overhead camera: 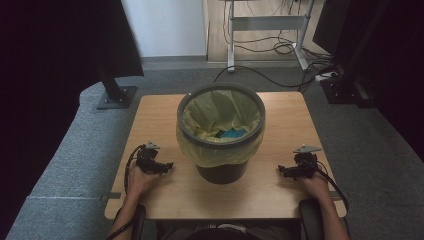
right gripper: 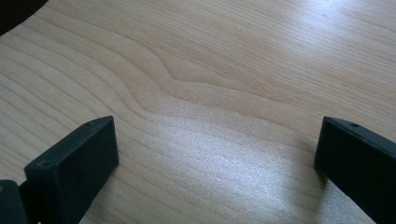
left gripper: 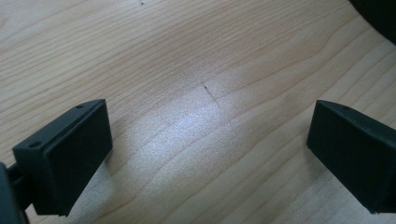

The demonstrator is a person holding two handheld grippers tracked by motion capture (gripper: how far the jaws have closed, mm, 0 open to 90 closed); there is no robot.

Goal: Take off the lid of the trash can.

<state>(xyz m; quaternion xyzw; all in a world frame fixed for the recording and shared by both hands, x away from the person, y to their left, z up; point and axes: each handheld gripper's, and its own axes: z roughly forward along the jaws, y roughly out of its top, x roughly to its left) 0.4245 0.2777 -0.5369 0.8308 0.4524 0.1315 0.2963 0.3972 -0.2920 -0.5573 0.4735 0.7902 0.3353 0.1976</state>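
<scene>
The bin stands mid-table, apparently centred between left gripper and right gripper.

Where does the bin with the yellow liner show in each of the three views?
High view: the bin stands mid-table, between the left gripper and the right gripper, its yellow liner folded over the rim.
Left gripper view: a dark shape at the top right corner, likely the bin's base.
Right gripper view: a dark shape at the top left corner, likely the same.
Shared landmark: the wooden table, whose grain runs under both grippers' open jaws.
</scene>
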